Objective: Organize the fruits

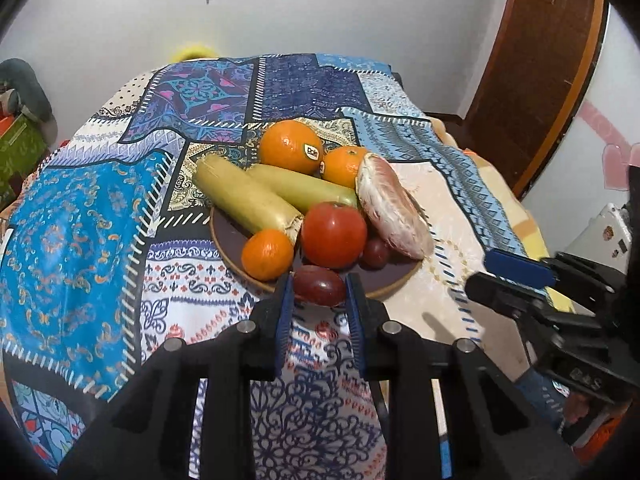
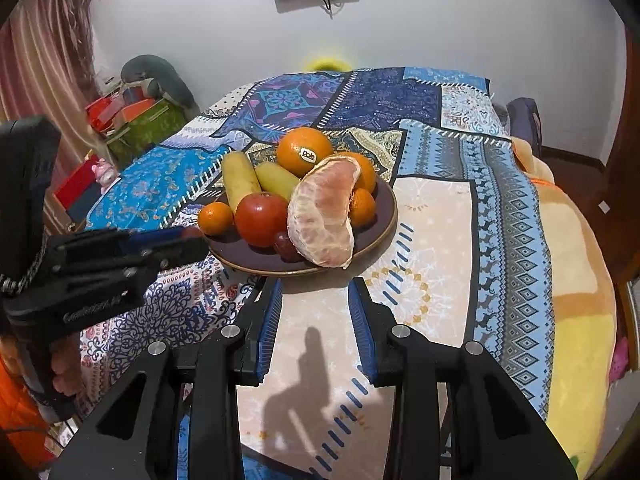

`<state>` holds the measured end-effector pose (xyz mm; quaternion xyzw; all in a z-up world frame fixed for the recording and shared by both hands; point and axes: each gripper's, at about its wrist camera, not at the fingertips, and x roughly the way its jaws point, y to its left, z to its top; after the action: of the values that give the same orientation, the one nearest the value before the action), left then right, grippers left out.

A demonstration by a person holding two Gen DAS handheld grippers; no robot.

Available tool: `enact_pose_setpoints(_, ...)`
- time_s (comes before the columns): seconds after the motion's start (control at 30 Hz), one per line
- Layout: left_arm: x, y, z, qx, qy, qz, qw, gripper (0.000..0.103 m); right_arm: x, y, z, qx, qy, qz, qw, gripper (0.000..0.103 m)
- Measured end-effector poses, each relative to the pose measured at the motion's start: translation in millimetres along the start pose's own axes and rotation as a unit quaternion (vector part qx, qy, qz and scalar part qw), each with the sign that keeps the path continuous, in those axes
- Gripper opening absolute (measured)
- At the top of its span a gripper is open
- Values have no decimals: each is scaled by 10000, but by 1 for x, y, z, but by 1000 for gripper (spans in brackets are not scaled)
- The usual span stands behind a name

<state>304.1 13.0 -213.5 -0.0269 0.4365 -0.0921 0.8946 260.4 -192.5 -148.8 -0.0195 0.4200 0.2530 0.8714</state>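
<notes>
A brown plate (image 1: 394,282) (image 2: 384,216) on the patterned cloth holds a red apple (image 1: 334,235) (image 2: 261,219), oranges (image 1: 291,145) (image 2: 305,151), a small mandarin (image 1: 267,254) (image 2: 215,218), two yellow-green bananas (image 1: 244,196) (image 2: 240,178), a peeled pomelo piece (image 1: 394,206) (image 2: 324,216) and dark red grapes (image 1: 375,252) (image 2: 286,246). My left gripper (image 1: 320,292) (image 2: 188,240) is shut on a dark red grape (image 1: 319,285) at the plate's near rim. My right gripper (image 2: 316,292) (image 1: 516,276) is open and empty, just short of the plate.
The table is covered by a patchwork cloth (image 1: 80,208) (image 2: 500,200). Boxes and clutter (image 2: 132,120) stand at the back left. A brown door (image 1: 536,60) is at the right. A white wall is behind the table.
</notes>
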Motion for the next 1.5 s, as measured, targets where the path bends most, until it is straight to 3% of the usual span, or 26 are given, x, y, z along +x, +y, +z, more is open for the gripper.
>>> enact_pose_setpoints(0.13, 17, -2, 1, 0, 218, 39, 9998, 26, -2, -2, 1, 17, -27, -5, 10000, 32)
enact_pose_setpoints(0.43, 10, -2, 2, -8, 162, 67, 9998, 33, -8, 0, 7, 7, -103, -107, 9999, 32)
enact_pose_setpoints(0.53, -12, -1, 3, -77, -27, 29, 10000, 33, -16, 4, 10, -21, -187, -161, 9997, 32)
enact_pose_setpoints(0.73, -96, -7, 7, -58, -874, 89, 9961, 33, -60, 25, 24, -186, -688, -340, 9969, 32)
enact_pose_setpoints(1.0, -231, -28, -2, 78, -2286, 236, 9732, 33, -162, 68, 34, -424, -1826, -488, 9810, 32)
enact_pose_setpoints(1.17, -292, -41, -16, 129, -2889, 270, 9569, 36, -214, 93, 31, -553, -2438, -531, 9668, 34)
enact_pose_setpoints(1.37, -339, -55, -34, 199, -3426, 401, 9384, 57, -263, 115, 20, -619, -3072, -569, 9479, 45)
enact_pose_setpoints(1.43, -344, -58, -37, 217, -3497, 424, 9356, 58, -272, 120, 16, -618, -3193, -583, 9438, 52)
enact_pose_setpoints(1.5, -348, -61, -41, 224, -3533, 423, 9343, 67, -278, 123, 13, -582, -3309, -582, 9401, 60)
